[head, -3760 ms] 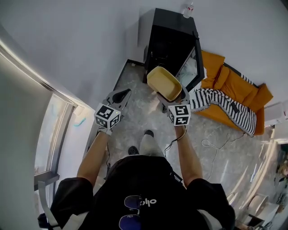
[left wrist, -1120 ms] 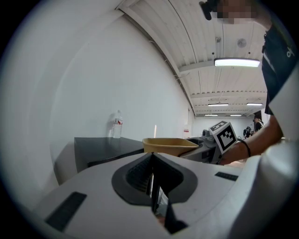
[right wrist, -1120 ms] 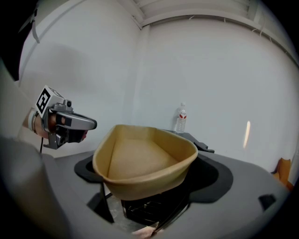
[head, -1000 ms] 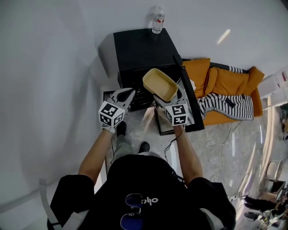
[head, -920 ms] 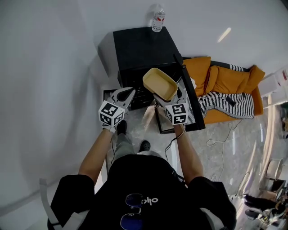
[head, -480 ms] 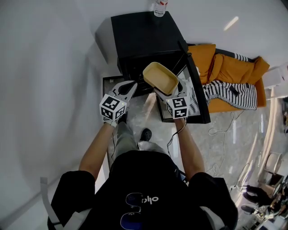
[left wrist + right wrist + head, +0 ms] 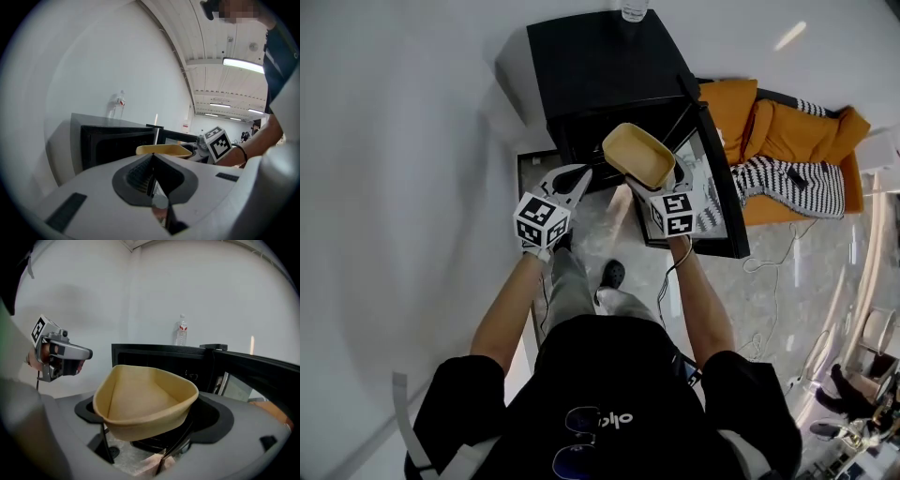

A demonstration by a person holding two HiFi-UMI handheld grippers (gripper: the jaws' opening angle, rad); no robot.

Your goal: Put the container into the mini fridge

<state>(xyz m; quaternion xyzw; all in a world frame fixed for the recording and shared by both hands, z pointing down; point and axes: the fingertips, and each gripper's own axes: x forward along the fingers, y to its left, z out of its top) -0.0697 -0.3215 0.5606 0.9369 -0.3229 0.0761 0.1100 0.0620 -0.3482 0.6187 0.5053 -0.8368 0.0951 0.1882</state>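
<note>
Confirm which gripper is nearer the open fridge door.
Right. The right gripper, shut on the container, is just beside the door; left gripper sits farther off, before the mini fridge opening.

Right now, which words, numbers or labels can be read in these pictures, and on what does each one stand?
No text can be read with certainty.
Bottle label: red print, too small to read.
Shirt print: white letters, seen upside down, unclear.
Marker cubes: square patterns only, no letters.
Container: no print shows.
</note>
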